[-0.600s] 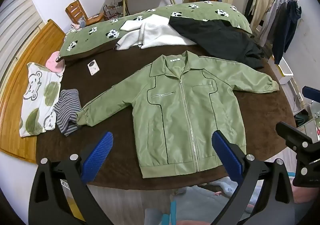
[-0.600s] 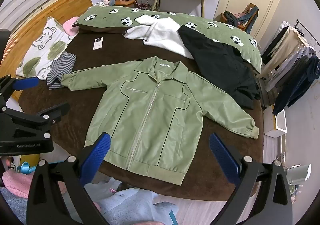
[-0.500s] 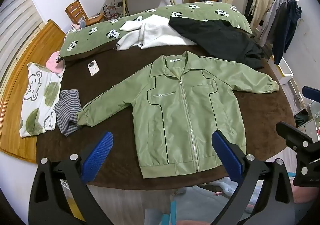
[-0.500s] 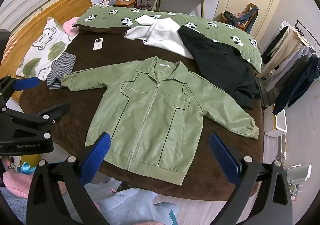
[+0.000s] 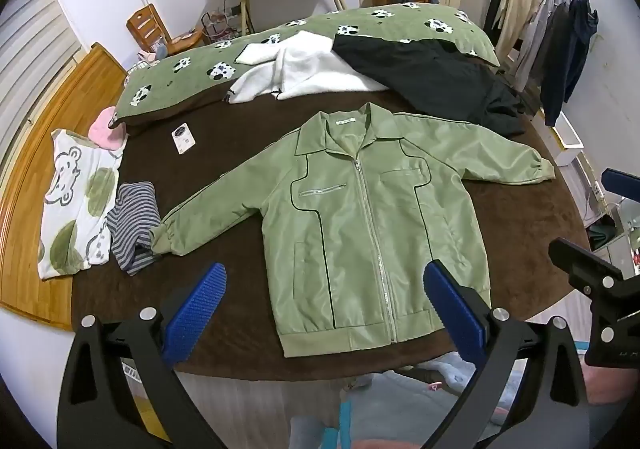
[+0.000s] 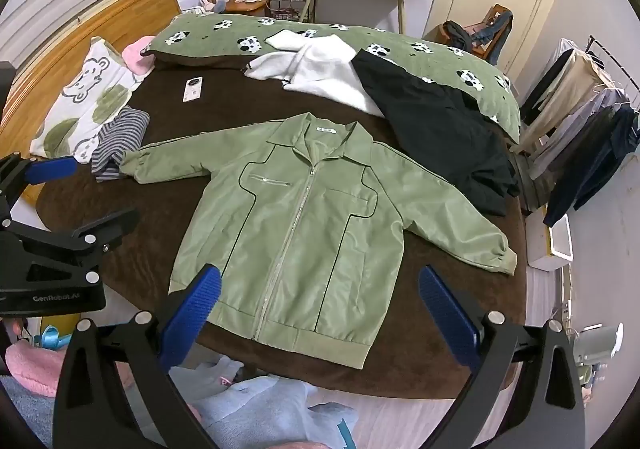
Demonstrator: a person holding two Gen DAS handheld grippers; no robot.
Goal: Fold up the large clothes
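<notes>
A light green zip jacket (image 5: pixel 360 217) (image 6: pixel 304 217) lies flat, front up and zipped, on the brown bedspread (image 5: pixel 224 153) (image 6: pixel 436 329), with both sleeves spread out sideways. Its hem is near the bed's front edge. My left gripper (image 5: pixel 325 301) hovers above the hem, open, with nothing between its blue pads (image 5: pixel 196 309). My right gripper (image 6: pixel 320 301) also hangs over the hem, wide open and empty. Each gripper shows at the edge of the other's view.
A black garment (image 5: pixel 436 81) and a white fleece (image 5: pixel 304 69) lie behind the jacket on a green cow-print quilt (image 5: pixel 384 21). A striped cloth (image 5: pixel 134 225), bear-print pillow (image 5: pixel 76 201) and small card (image 5: pixel 183 137) sit left. A clothes rack (image 5: pixel 552 17) stands right.
</notes>
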